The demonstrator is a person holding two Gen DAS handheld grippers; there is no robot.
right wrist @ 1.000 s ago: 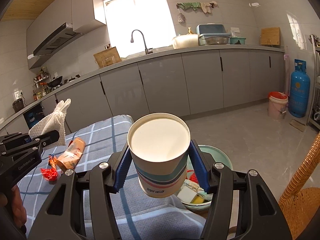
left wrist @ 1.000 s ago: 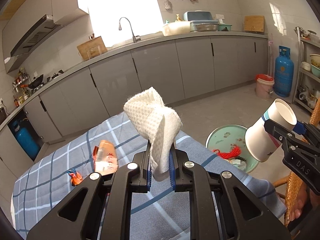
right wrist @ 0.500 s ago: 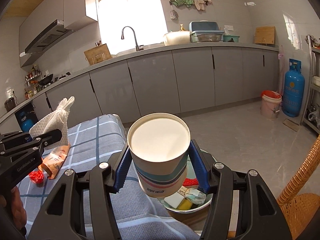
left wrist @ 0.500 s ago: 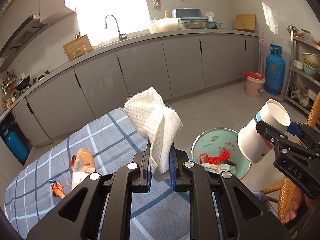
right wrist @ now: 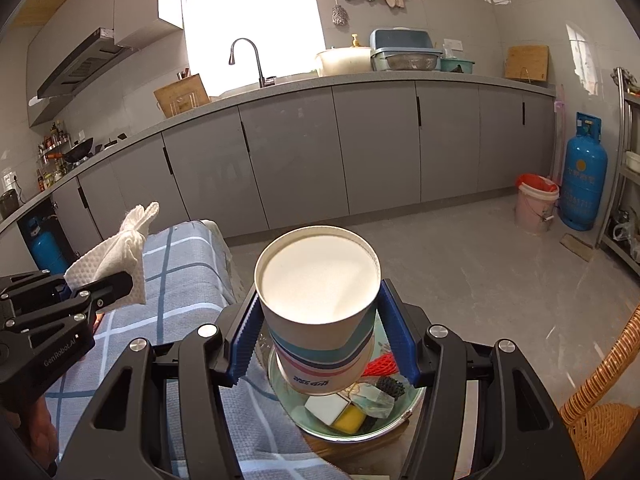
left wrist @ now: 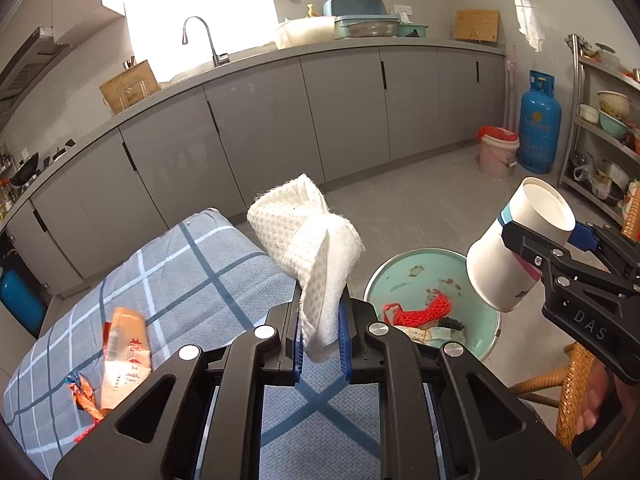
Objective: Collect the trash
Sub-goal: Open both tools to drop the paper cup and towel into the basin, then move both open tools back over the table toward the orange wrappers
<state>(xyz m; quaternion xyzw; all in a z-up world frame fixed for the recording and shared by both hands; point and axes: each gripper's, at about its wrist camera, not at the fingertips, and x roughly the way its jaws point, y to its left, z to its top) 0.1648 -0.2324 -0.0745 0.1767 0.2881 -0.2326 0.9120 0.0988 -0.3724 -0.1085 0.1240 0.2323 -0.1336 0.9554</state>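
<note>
Basin (left wrist: pixel 404 268) now nearer, wrapper (left wrist: pixel 126 354) slid left, cup (right wrist: pixel 320 308) & tissue (left wrist: pixel 316 248) still gripped

1. A table (left wrist: pixel 208 264) covered with a grey-blue checked cloth (left wrist: pixel 172 280) carries the loose things.
2. An orange wrapper (left wrist: pixel 126 352) lies flat on the cloth, near the table's left edge in the left wrist view.
3. A small crumpled red-orange wrapper (left wrist: pixel 84 396) lies just beside the orange wrapper, on its near left side.
4. A green basin (left wrist: pixel 404 268) stands off the table's right end, on a wooden surface (right wrist: pixel 332 446); what that surface is cannot be told.
</note>
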